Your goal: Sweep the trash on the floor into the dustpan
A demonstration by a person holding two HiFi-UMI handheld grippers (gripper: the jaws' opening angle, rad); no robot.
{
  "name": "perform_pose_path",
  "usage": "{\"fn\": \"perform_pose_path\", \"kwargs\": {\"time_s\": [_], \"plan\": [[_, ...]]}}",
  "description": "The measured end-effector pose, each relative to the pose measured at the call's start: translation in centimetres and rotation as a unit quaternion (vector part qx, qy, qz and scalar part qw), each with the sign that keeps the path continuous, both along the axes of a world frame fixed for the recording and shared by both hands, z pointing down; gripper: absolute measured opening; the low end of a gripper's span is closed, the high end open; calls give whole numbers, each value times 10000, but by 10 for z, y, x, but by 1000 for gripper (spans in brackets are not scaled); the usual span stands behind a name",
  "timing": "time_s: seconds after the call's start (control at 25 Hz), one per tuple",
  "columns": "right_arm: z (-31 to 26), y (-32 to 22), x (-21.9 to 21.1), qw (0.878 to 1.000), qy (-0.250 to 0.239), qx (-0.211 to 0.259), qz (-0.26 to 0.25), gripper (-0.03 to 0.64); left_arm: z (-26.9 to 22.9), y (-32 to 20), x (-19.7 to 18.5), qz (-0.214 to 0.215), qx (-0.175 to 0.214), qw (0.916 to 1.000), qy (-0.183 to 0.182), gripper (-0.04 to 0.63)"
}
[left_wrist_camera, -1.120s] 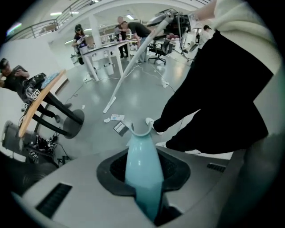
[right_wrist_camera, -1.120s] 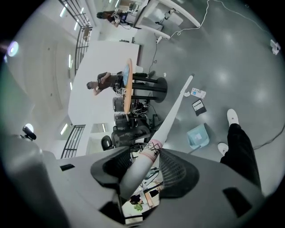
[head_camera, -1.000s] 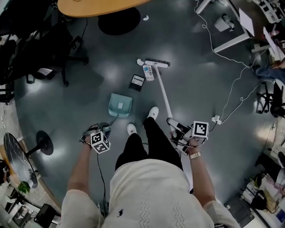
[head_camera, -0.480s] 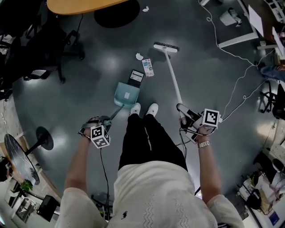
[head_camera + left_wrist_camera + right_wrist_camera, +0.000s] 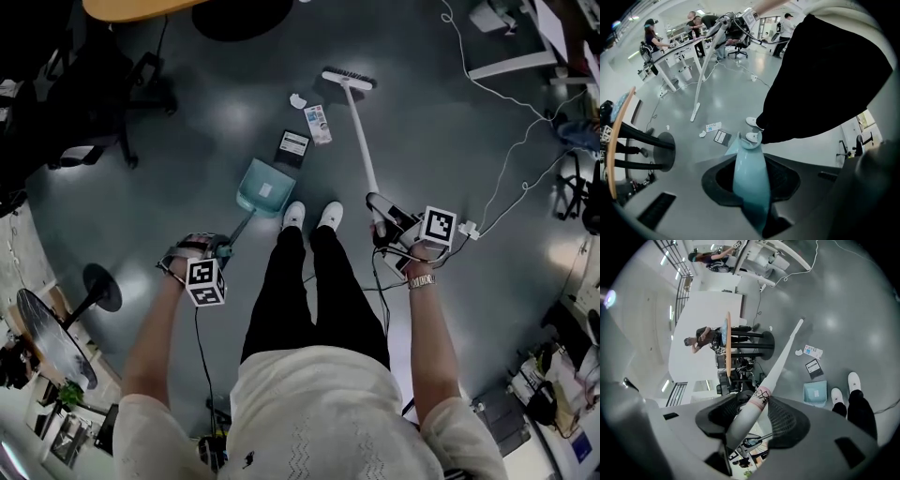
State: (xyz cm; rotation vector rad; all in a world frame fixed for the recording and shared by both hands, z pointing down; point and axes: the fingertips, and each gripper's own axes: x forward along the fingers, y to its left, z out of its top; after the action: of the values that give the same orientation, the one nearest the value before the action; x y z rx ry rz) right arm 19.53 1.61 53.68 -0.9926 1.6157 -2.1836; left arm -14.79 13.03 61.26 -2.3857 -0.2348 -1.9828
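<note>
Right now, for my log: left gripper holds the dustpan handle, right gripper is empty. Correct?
Not empty: the right gripper view shows the right gripper with jaws clamped on the broom handle. The left gripper does hold the dustpan handle.

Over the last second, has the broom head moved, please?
Yes: the broom head, earlier beside the white packet, now sits clear of it, up and right.

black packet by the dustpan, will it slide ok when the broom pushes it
The packet lies flat on the glossy floor, so it will probably slide, not roll. It looks thin and light, so the broom may ride over it or flip it.
</note>
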Motion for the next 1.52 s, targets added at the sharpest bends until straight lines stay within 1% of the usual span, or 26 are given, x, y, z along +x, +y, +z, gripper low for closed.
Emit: {"fn": "perform_pose_path", "kwargs": {"time_s": [0.08, 0.24, 0.4, 0.56, 0.72, 0.8, 0.92, 1.12, 1.4, 1.52], "plan": [[10, 5, -9, 9999, -131, -70, 71, 204, 5, -6, 0, 25, -33, 10000, -27, 92], [37, 18, -31, 9991, -239, -277, 197, 204, 14, -20, 3, -30, -38, 10000, -21, 92], [44, 41, -59, 9981, -442, -433, 34, 204, 13, -23, 9, 64, 9, 10000, -16, 94], [45, 66, -82, 9982, -322, -449, -250, 204, 12, -29, 20, 60, 81, 9999, 77, 94], [45, 86, -97, 9967, -359, -644, -339, 202, 13, -38, 27, 4, 153, 9998, 163, 94], [44, 95, -105, 9960, -364, -659, -491, 202, 13, -44, 29, -88, 161, 9997, 182, 94], [37, 114, -120, 9925, -445, -942, -636, 202, 13, -47, 30, -175, 137, 9996, 182, 94], [26, 142, -144, 9866, -551, -1116, -1052, 202, 12, -39, 28, -99, 184, 9996, 202, 94], [15, 182, -178, 9704, -612, -1312, -1933, 202, 12, -35, 29, 57, 381, 9988, 302, 94], [8, 191, -184, 9631, -605, -1374, -2235, 202, 18, -38, 31, 13, 496, 9985, 220, 94]]}}
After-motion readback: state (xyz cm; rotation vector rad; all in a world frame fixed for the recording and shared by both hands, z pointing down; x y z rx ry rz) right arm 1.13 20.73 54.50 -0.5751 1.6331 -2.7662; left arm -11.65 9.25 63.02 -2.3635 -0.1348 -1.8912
